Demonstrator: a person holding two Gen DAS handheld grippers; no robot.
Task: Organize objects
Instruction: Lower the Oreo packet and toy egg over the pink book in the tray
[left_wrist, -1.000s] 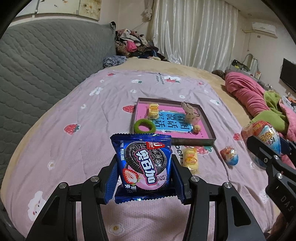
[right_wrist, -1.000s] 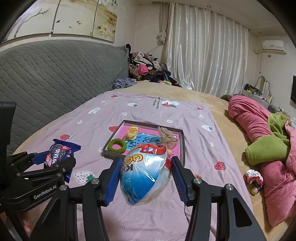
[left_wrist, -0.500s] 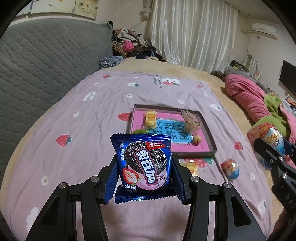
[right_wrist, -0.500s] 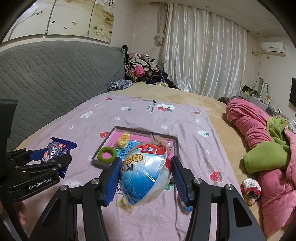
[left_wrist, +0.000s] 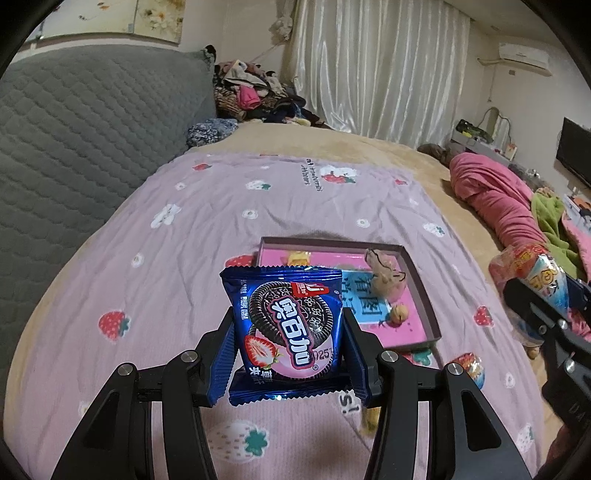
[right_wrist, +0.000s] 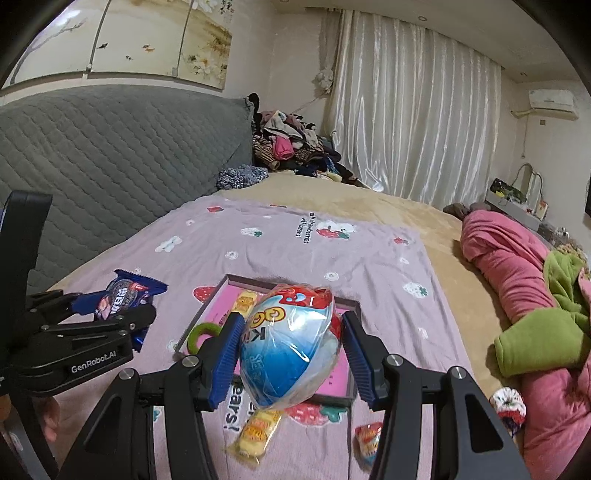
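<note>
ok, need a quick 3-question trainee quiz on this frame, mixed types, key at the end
1. True or false: the left gripper is shut on the blue cookie packet.
2. What does the right gripper hold? A) a green ring B) a wrapped blue and red egg-shaped toy C) a yellow snack pack
3. Fill in: the green ring lies inside the pink ____ on the bedsheet.

Key
1. True: both pads press the packet's sides.
2. B: the wrapped egg toy sits clamped between the pads, while a yellow snack pack lies on the sheet below.
3. tray
</note>
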